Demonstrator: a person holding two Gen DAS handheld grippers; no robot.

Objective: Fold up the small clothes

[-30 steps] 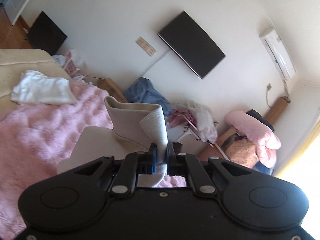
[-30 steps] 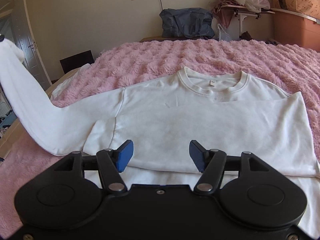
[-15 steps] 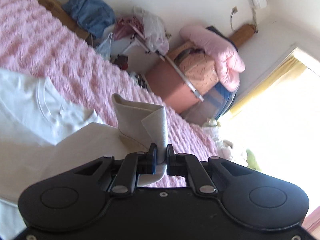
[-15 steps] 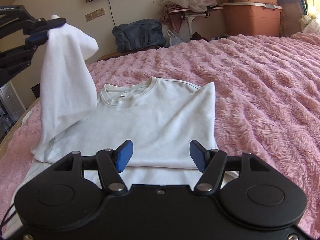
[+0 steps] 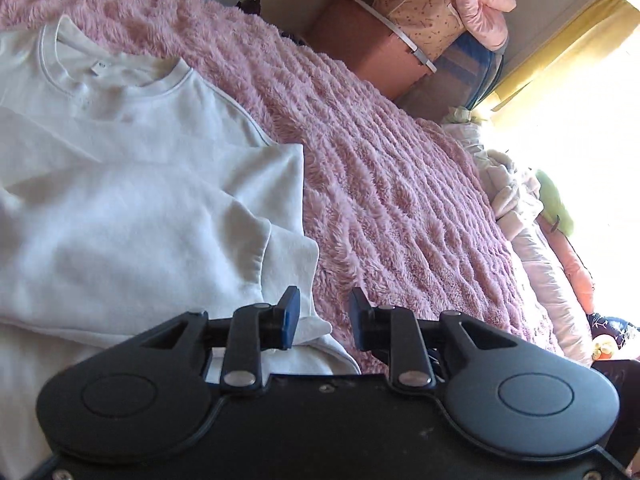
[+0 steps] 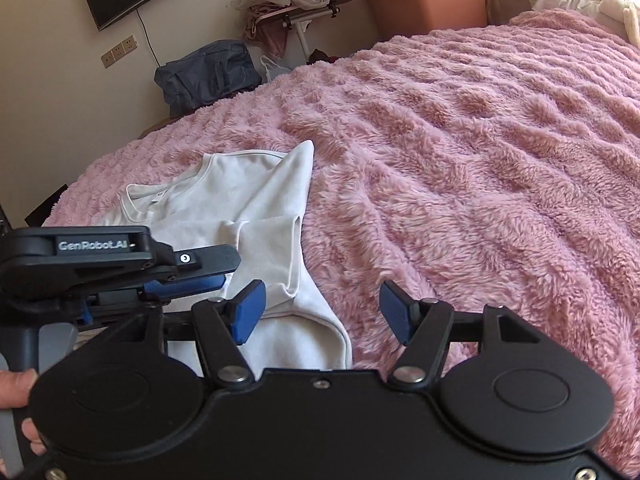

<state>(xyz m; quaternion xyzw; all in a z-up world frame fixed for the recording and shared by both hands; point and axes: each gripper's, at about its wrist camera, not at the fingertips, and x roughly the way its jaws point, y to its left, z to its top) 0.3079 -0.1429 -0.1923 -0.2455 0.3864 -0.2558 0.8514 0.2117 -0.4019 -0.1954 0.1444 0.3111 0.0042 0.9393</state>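
You have released the sleeve: your left gripper (image 5: 324, 316) now stands open with nothing in it. Your right gripper (image 6: 322, 310) stays wide. The white sweatshirt (image 5: 132, 200) lies on the pink blanket (image 6: 460, 140), sleeves folded over its body.

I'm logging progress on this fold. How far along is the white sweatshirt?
Done: both sleeves look folded in across the chest of the white sweatshirt, which lies on the pink fleece blanket; one cuff rests near its edge. In hand: nothing; the left hand-held gripper and right hand-held gripper are both open and empty. Left: probably folding the body hem to collar.
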